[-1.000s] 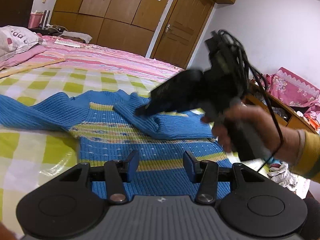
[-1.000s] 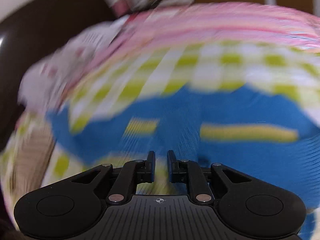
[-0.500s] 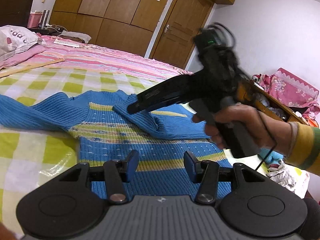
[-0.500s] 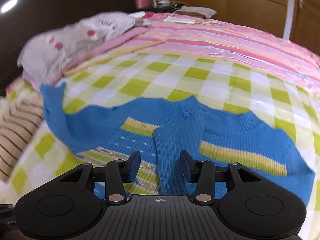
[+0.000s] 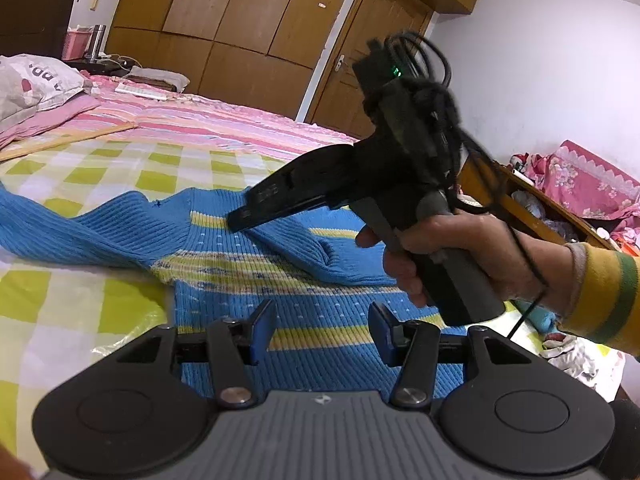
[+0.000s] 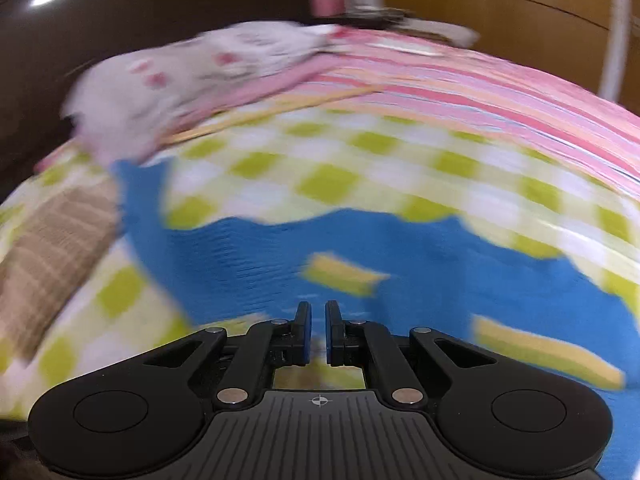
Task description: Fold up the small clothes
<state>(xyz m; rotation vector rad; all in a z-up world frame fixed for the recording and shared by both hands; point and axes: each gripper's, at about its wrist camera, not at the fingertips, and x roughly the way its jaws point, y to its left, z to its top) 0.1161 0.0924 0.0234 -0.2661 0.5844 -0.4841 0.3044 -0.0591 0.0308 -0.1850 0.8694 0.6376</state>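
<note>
- Blue sweater [image 5: 320,320]: lay flat on the bed [image 5: 60,280], near its front edge, body running away from the cameras toward the neck; yellow bands ran across it.
- Unfolded sleeve [image 5: 80,228]: stretched out long toward the bed's left side, its long axis across the bed.
- Left claw [image 5: 322,330]: spread, nothing between its fingers, poised just above the sweater's lower body; by position the nearer hand to the outstretched sleeve.
- Folded sleeve [image 5: 316,248]: already turned in over the chest, lying crosswise.
- Right claw [image 5: 236,222]: pressed together, no cloth seen between the fingers in its own blurred view; tips low at the folded sleeve's end, contact uncertain.
- Surface: soft green-and-white checked sheet, pink striped cover beyond.
- Room: pillow [image 5: 36,84] at the far left corner, wooden wardrobe [image 5: 240,32], door [image 5: 372,60], pink bedding [image 5: 588,184] far right.
</note>
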